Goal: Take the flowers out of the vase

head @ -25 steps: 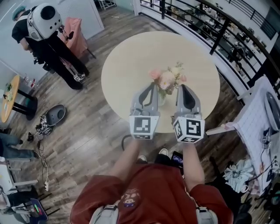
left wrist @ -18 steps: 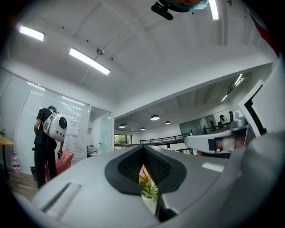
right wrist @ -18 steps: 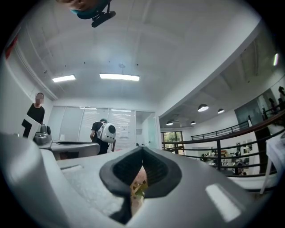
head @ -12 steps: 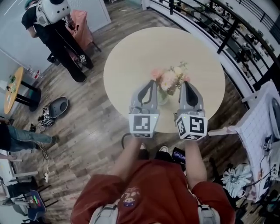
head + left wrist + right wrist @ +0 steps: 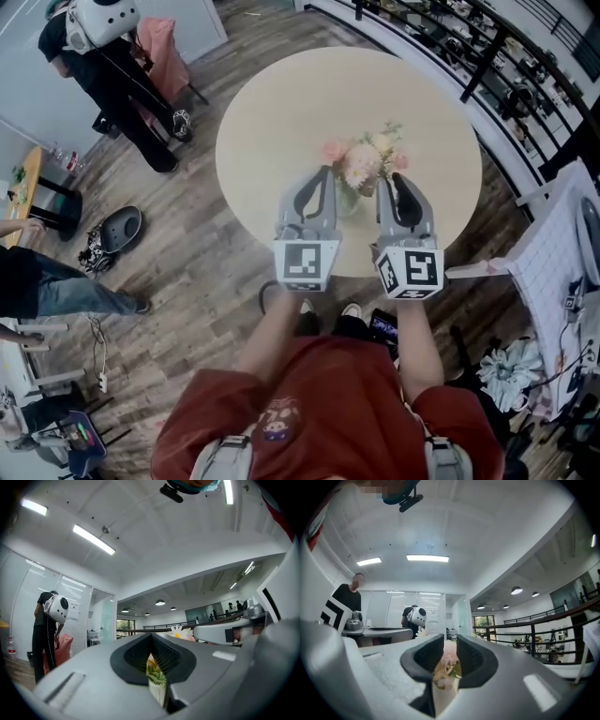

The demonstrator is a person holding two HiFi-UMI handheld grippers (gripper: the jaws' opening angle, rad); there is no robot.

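Observation:
A bunch of pink and cream flowers (image 5: 361,161) stands in a clear vase (image 5: 348,202) near the front of the round beige table (image 5: 281,103). My left gripper (image 5: 324,176) lies level just left of the vase, its tips meeting. In the left gripper view (image 5: 151,637) a green and peach bloom (image 5: 155,673) shows behind them. My right gripper (image 5: 387,182) lies level on the right side of the bunch and its jaws are opening. In the right gripper view (image 5: 450,639) a pink bloom (image 5: 447,651) shows in the narrow gap, and the pads do not press on it.
A black railing (image 5: 469,66) curves behind the table. A person in dark clothes (image 5: 103,47) stands at the far left, and another person's legs (image 5: 56,291) show at the left edge. A cloth-covered stand (image 5: 553,253) is to the right, a small side table (image 5: 28,187) to the left.
The right gripper has edged forward and a little down beside the bunch. The left gripper has kept its place by the vase. Another person's legs have come in at the left.

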